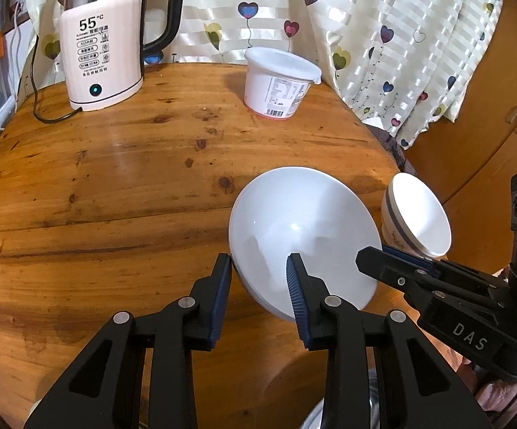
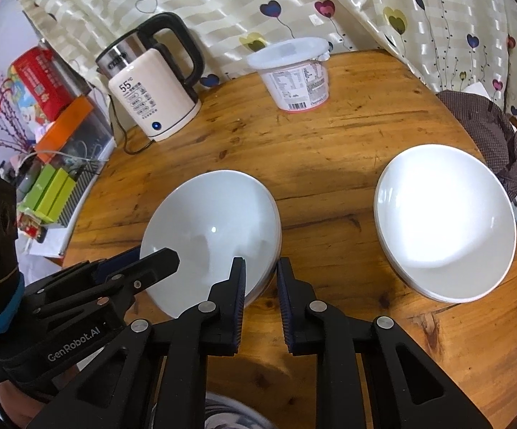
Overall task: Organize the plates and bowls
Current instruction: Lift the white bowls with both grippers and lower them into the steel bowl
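A white plate (image 1: 305, 236) lies on the round wooden table (image 1: 115, 178); it also shows in the right wrist view (image 2: 215, 236). My left gripper (image 1: 258, 261) is open, its jaws straddling the plate's left rim. My right gripper (image 2: 261, 266) is open, its jaws straddling the plate's right rim; it shows in the left wrist view (image 1: 387, 257) too. A second white plate (image 2: 444, 221) sits to the right. A small white bowl with a blue band (image 1: 415, 214) stands right of the first plate.
A white electric kettle (image 1: 104, 43) with its cord stands at the back left. A lidded white tub (image 1: 279, 82) stands at the back centre. A heart-patterned curtain (image 1: 365, 18) hangs behind. Boxes and clutter (image 2: 54, 186) lie beyond the table's left edge.
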A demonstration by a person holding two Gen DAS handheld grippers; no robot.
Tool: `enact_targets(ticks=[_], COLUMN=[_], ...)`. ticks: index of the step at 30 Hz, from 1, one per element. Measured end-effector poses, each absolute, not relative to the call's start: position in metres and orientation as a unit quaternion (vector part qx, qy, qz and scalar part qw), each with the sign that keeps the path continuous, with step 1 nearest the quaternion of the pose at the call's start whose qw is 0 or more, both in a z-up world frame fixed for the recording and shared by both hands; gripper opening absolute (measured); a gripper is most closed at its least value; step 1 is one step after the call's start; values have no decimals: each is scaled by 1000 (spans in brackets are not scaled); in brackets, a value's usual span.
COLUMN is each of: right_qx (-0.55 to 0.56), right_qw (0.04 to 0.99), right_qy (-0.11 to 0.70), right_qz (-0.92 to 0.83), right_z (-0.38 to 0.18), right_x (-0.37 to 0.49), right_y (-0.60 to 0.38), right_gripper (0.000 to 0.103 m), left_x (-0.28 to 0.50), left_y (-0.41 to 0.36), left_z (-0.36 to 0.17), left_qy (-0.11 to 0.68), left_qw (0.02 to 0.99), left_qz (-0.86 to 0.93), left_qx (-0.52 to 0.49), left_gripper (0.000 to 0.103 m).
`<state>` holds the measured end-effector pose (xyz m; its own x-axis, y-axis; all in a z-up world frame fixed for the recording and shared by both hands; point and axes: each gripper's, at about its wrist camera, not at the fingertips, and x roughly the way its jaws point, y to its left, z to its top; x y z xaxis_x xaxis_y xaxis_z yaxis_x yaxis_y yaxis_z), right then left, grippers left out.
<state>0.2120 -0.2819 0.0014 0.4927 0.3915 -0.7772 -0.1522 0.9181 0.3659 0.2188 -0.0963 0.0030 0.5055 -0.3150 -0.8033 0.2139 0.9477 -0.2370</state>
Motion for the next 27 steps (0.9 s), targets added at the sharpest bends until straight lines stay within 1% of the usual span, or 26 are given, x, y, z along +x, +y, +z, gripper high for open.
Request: enact_targets(ticks=[27], right_qx=[115], right_qw=[877], right_qy=[441], right_qz=[153], right_z=[55], right_x=[136], right_y=[-284], right_gripper=[18], left_x=[148], left_y=[-98], left_z=[46], left_qy=[440], left_qw=[881], left_qz=[-169], left_qx=[-41], left_gripper=[33])
